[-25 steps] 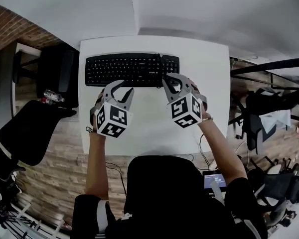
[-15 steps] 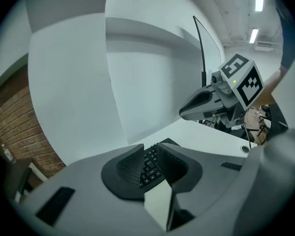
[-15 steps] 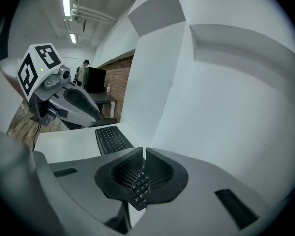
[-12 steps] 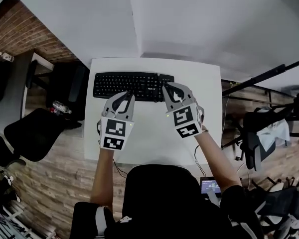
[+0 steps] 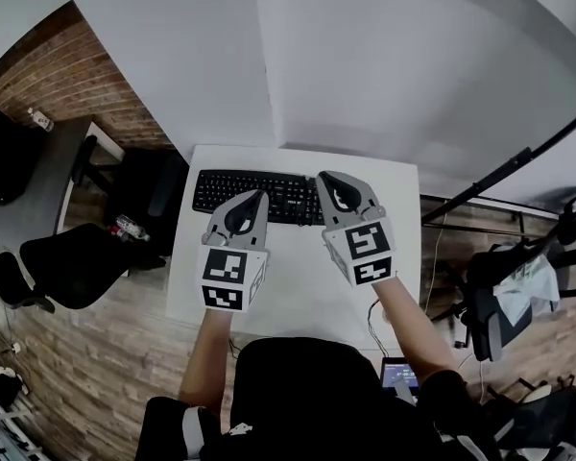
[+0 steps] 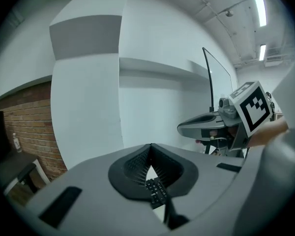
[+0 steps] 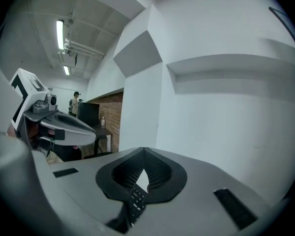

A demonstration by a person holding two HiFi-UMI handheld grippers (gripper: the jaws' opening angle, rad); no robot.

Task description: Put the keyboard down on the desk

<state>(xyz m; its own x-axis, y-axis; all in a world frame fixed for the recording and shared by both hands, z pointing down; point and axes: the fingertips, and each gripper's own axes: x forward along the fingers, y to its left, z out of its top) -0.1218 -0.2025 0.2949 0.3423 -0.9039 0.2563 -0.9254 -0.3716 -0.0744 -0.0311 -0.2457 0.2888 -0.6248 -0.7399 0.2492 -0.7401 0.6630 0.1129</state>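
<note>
keyboard (image 5: 290,198) flat along desk (image 5: 298,281) back edge, by wall | left gripper (image 5: 256,200), right gripper (image 5: 326,179) above desk middle, jaws just closed, clenched empty | chair (image 5: 72,262), bottle (image 5: 132,227) off left edge

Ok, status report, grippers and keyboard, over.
Left gripper and right gripper jaws just closed, both empty, held above the white desk. Keyboard flat on the desk's far side, neither gripper on it. Nothing in the way.

Black office chair (image 5: 72,262) on my left, on wood floor (image 5: 86,363); bottle (image 5: 132,227) near it; brick wall (image 5: 77,89) behind; small screen (image 5: 396,373) lower right.
</note>
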